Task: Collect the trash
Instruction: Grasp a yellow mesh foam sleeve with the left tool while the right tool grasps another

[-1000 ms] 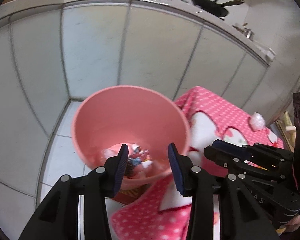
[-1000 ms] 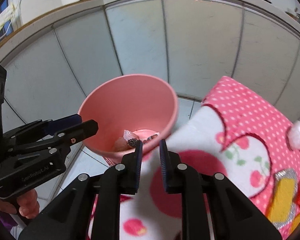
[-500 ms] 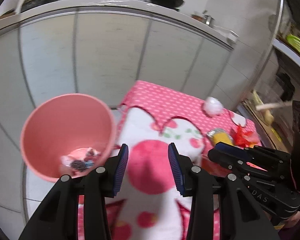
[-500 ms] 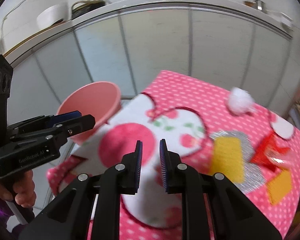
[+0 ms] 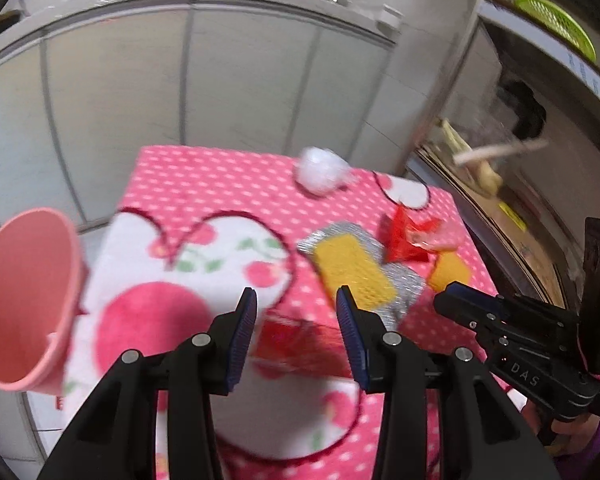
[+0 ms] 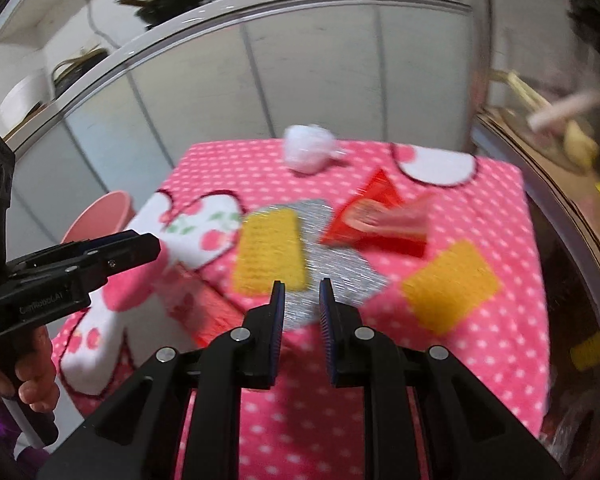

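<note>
Swung from the pink bin point(image 5: 28, 300) to the table, each hand-held gripper point(image 5: 296, 332) gapes empty.

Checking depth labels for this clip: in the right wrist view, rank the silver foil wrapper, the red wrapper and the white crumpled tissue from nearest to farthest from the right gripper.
1. Silver foil wrapper: just ahead of the right gripper, centre of the cloth.
2. Red wrapper: farther back, slightly right.
3. White crumpled tissue: near the table's far edge.

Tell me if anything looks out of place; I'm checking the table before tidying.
Yes: litter lies on the pink tablecloth: a white crumpled wad at the far edge, a red wrapper, and silver foil. The pink bin stands beside the table.
</note>
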